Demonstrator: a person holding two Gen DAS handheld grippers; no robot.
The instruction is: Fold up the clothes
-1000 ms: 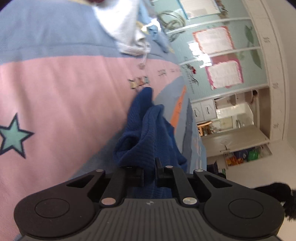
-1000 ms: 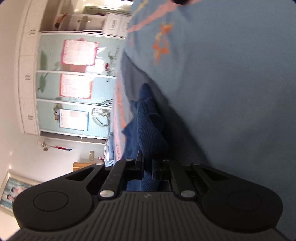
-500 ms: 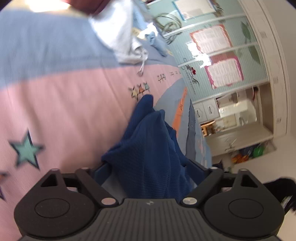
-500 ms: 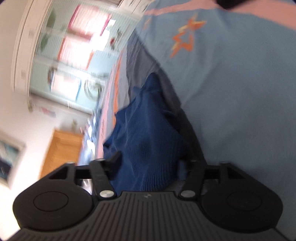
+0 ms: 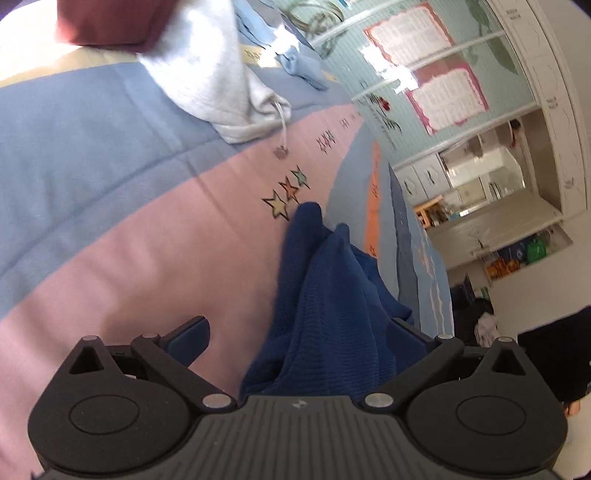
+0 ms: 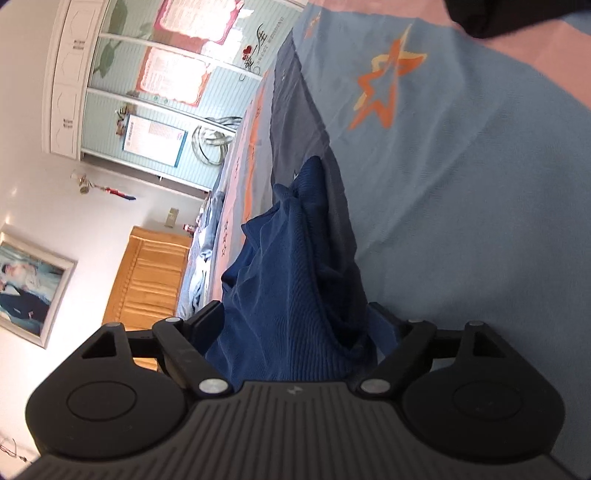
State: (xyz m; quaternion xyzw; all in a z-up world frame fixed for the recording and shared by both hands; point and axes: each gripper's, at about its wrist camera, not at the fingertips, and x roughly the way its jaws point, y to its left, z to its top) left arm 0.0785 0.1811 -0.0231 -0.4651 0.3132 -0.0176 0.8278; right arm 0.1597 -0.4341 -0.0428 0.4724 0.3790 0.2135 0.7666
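Note:
A dark blue knit garment lies bunched on a pink and blue star-patterned bedspread. My left gripper is open, its fingers spread on either side of the cloth, which drapes between them onto the gripper body. In the right wrist view the same blue garment lies between the spread fingers of my right gripper, which is open too. The cloth hides part of the right-hand finger in both views.
A grey-white sweatshirt with a drawstring and a maroon item lie at the far end of the bed. A light blue cloth lies beyond. A wardrobe wall and a wooden cabinet stand past the bed.
Both grippers were shut on the blue garment one second ago. Both have opened wide and the cloth now lies loose between the fingers. Both cameras have tilted a little.

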